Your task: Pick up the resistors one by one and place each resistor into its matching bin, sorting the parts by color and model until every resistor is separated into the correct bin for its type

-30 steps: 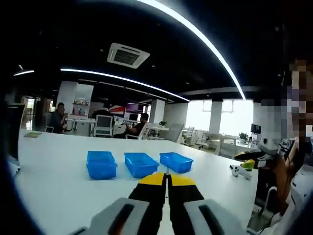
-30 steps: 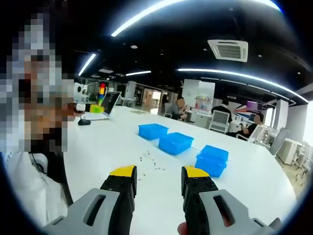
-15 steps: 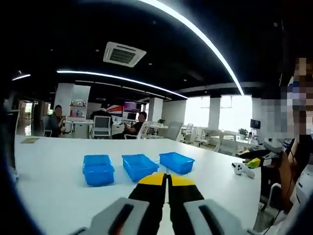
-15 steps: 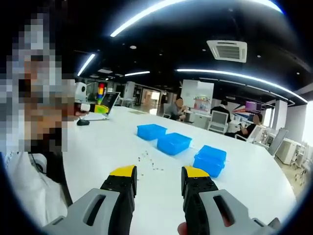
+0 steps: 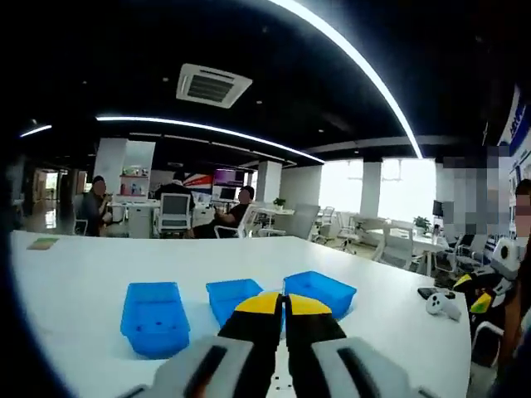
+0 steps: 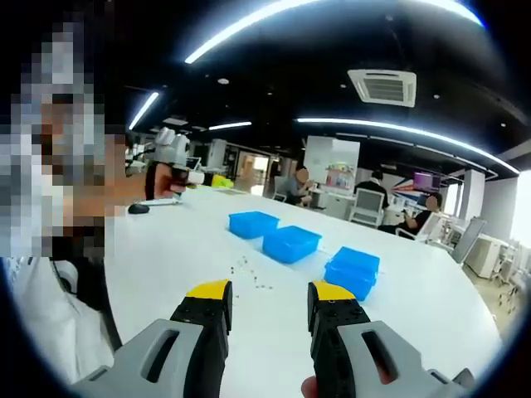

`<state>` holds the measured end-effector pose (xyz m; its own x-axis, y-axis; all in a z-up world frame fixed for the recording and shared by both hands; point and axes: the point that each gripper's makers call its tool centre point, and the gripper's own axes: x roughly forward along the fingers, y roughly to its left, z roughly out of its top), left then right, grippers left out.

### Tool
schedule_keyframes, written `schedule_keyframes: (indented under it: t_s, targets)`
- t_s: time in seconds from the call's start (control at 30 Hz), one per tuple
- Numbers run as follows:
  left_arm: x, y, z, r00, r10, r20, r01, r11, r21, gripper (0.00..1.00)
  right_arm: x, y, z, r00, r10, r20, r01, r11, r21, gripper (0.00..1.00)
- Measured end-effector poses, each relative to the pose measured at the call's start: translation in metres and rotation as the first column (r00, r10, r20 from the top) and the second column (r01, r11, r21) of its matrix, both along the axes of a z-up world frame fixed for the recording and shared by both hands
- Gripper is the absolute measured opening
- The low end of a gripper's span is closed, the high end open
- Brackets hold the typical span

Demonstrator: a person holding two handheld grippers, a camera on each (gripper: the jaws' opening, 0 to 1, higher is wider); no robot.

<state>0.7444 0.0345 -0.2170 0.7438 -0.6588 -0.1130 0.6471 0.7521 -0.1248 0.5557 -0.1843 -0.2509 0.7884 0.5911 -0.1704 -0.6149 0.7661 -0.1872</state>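
Three blue bins [image 6: 286, 243] are set in a row mid-table [image 6: 182, 249]; resistors [image 6: 247, 274] are scattered just beside them. Left gripper [image 5: 284, 303] is held clenched, empty; right gripper [image 6: 270, 292] released, empty, above the near table edge

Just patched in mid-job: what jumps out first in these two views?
Three blue bins sit in a row on the big white table, with the tiny scattered resistors loose on the table just short of them. The right gripper hangs open over the table; the left gripper is shut, pointing at the bins.
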Motion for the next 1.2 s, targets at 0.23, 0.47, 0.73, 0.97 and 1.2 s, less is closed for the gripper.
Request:
schedule_keyframes:
  t_s: [0.23, 0.47, 0.73, 0.97, 1.2]
  targets:
    - [0.063, -0.024, -0.014, 0.999, 0.042, -0.002, -0.042, 0.998, 0.052, 0.05, -0.001, -0.001, 0.002, 1.000, -0.002, 0.005, 0.002, 1.000, 0.001, 0.38]
    - [0.103, -0.039, -0.039, 0.996, 0.082, -0.025, -0.078, 0.986, 0.147, 0.05, 0.000, -0.001, 0.002, 1.000, -0.001, 0.006, 0.001, 1.000, -0.001, 0.38]
    - [0.123, -0.032, -0.048, 0.991, 0.133, 0.007, -0.132, 0.973, 0.191, 0.36, 0.001, -0.004, 0.003, 1.000, -0.004, 0.002, 0.004, 1.000, 0.002, 0.38]
    - [0.118, -0.023, -0.044, 0.991, 0.133, 0.018, -0.134, 0.967, 0.215, 0.52, 0.001, -0.004, 0.003, 1.000, -0.002, 0.000, 0.002, 1.000, 0.001, 0.38]
    - [0.086, -0.020, -0.025, 0.995, 0.078, 0.063, -0.090, 0.970, 0.225, 0.49, 0.000, -0.002, 0.004, 1.000, 0.002, 0.002, -0.002, 1.000, 0.000, 0.38]
